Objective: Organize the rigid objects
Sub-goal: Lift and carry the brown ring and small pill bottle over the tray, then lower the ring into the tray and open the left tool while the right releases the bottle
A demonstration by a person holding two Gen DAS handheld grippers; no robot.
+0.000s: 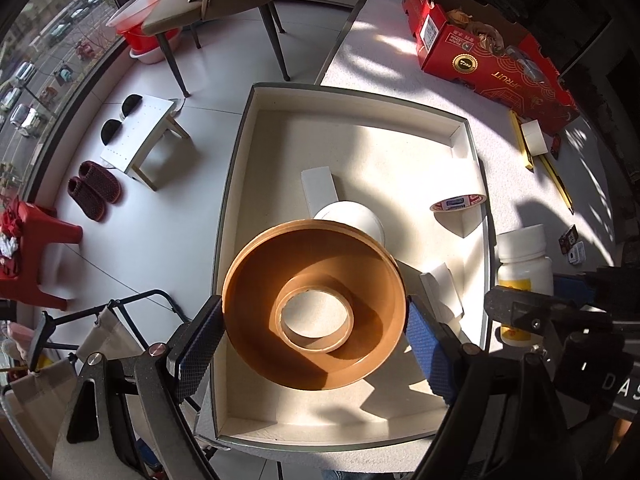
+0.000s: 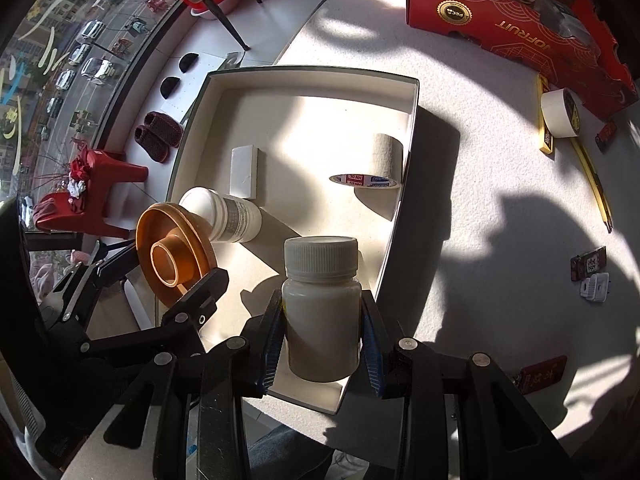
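Note:
My left gripper [image 1: 314,322] is shut on a big brown tape roll [image 1: 316,264], its blue pads pressing on both sides of the rim. The roll hangs over the near part of a cream tray [image 1: 240,160], and it also shows at the left of the right wrist view [image 2: 172,248]. My right gripper [image 2: 322,308] is shut on an upright white bottle [image 2: 320,264] with a ribbed cap, above the tray's [image 2: 312,73] near right corner. In the tray lie a white bottle [image 2: 228,220] on its side, a white block [image 2: 244,172] and a masking tape roll [image 2: 366,180].
A second white block [image 1: 440,288] leans near the tray's right wall. On the white table outside it are a red cardboard box [image 2: 500,12], a white tape roll [image 2: 560,114], a yellow pencil [image 2: 596,188] and small packets [image 2: 588,266]. Chair, stools and slippers stand on the floor at left.

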